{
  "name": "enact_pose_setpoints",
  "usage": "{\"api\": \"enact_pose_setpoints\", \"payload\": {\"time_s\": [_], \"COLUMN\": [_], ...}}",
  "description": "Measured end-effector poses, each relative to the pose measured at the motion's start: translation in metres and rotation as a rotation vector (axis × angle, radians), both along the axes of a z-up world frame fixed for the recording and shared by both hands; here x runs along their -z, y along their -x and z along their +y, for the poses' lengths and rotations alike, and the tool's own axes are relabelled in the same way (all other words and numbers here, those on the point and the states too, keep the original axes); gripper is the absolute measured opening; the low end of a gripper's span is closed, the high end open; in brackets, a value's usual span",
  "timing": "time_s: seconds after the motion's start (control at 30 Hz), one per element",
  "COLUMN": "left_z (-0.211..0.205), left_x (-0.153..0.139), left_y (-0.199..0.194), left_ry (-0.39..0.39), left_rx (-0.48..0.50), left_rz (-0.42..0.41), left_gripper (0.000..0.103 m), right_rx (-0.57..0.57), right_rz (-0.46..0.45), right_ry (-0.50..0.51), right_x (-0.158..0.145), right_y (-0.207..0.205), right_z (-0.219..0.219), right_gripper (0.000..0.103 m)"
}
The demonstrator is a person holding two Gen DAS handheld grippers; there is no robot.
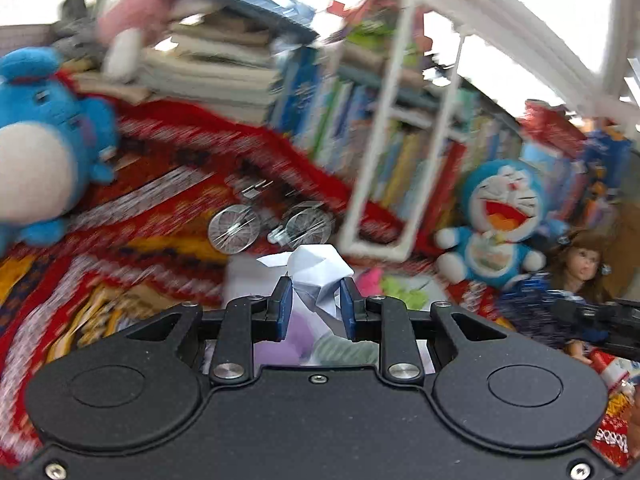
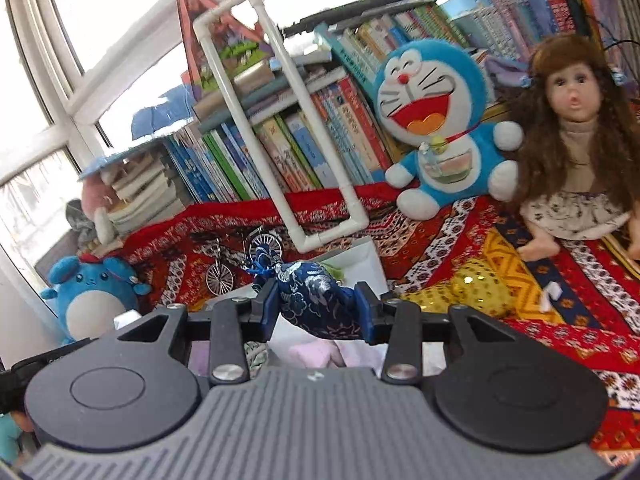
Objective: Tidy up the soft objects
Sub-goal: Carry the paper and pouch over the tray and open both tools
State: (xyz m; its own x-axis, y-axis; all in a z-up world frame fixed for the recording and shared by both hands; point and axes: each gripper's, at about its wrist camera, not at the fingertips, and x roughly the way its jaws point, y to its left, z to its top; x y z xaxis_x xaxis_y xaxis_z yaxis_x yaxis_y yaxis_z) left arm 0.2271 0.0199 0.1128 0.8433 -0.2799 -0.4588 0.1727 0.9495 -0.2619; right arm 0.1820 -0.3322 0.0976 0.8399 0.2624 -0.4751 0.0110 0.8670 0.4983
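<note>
My left gripper (image 1: 316, 284) is shut on a white crumpled soft object (image 1: 318, 274), held above a white box (image 1: 248, 280) that holds pale purple and green soft items (image 1: 298, 336). My right gripper (image 2: 316, 296) is shut on a dark blue embroidered pouch (image 2: 316, 300) with a tassel, held over the same white box (image 2: 360, 256), where pink and white soft items (image 2: 316, 354) lie below. A gold sequined pouch (image 2: 460, 286) lies on the cloth to the right of it.
A red patterned cloth (image 2: 520, 272) covers the surface. A Doraemon plush (image 2: 436, 128), a doll (image 2: 576, 144), a blue round plush (image 2: 92, 296), metal miniature bicycles (image 2: 236, 260), a white pipe frame (image 2: 280, 120) and rows of books (image 2: 312, 140) stand behind.
</note>
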Motion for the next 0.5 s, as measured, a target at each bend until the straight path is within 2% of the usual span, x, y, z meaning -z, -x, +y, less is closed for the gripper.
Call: {"api": "enact_pose_setpoints", "payload": {"time_s": [0.23, 0.5], "left_z": [-0.013, -0.018], "left_x": [0.026, 0.061], "left_y": [-0.048, -0.083], "left_ry": [-0.049, -0.093], "left_rx": [-0.014, -0.026], "left_rz": [0.075, 0.134], "left_gripper": [0.024, 0.024], "right_rx": [0.001, 0.020], "right_rz": [0.059, 0.104], "right_ry": [0.084, 0.048], "right_x": [0.018, 0.050], "right_y": [-0.044, -0.078], "right_z": [0.027, 0.034], "right_gripper": [0.044, 0.044]}}
